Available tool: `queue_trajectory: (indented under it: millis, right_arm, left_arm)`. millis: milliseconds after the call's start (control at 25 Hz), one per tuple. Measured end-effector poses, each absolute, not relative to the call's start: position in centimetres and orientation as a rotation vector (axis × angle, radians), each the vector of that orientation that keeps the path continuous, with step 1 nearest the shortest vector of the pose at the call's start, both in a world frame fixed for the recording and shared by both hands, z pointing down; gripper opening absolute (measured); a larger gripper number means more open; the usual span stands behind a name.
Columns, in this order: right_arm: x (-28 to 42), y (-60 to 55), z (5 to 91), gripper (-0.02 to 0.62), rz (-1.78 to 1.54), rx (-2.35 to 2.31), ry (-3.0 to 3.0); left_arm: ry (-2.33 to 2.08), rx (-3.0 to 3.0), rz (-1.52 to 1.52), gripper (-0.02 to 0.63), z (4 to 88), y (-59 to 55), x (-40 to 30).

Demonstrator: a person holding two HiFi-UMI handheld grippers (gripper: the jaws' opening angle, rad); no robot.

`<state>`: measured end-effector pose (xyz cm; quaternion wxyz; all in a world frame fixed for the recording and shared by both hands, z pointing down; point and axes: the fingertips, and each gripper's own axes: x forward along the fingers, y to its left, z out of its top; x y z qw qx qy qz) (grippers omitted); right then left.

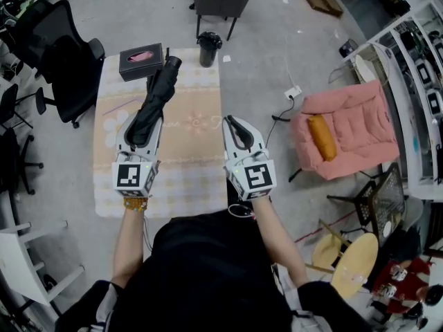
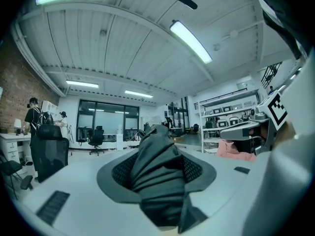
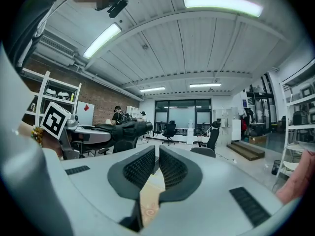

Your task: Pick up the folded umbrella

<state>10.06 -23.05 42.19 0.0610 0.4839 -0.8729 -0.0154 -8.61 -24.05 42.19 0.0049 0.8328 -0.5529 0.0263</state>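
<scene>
The folded black umbrella (image 1: 156, 99) is lifted over the cloth-covered low table (image 1: 197, 164), its far end pointing toward the black tissue box (image 1: 141, 61). My left gripper (image 1: 142, 128) is shut on the umbrella's near end. In the left gripper view the dark fabric of the umbrella (image 2: 156, 154) fills the space between the two pads of the left gripper (image 2: 156, 175). My right gripper (image 1: 230, 122) hovers to the right over the table, shut with nothing in it; its pads nearly meet in the right gripper view (image 3: 157, 162). From there the umbrella (image 3: 123, 130) shows at the left.
A black bin (image 1: 209, 48) and a grey chair (image 1: 220, 2) stand on the floor beyond the table. Black office chairs (image 1: 66, 57) are at the left. A pink armchair (image 1: 360, 126) with an orange cushion (image 1: 320, 136) is at the right, shelving behind it.
</scene>
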Motion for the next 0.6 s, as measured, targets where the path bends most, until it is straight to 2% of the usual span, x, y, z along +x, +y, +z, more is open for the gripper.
queue_trajectory:
  millis: [600]
  right_arm:
    - [5.3, -23.8, 39.5, 0.017, -0.082, 1.413, -2.750]
  left_arm:
    - [-1.819, 2.637, 0.022, 0.209, 37.6, -21.6, -11.2]
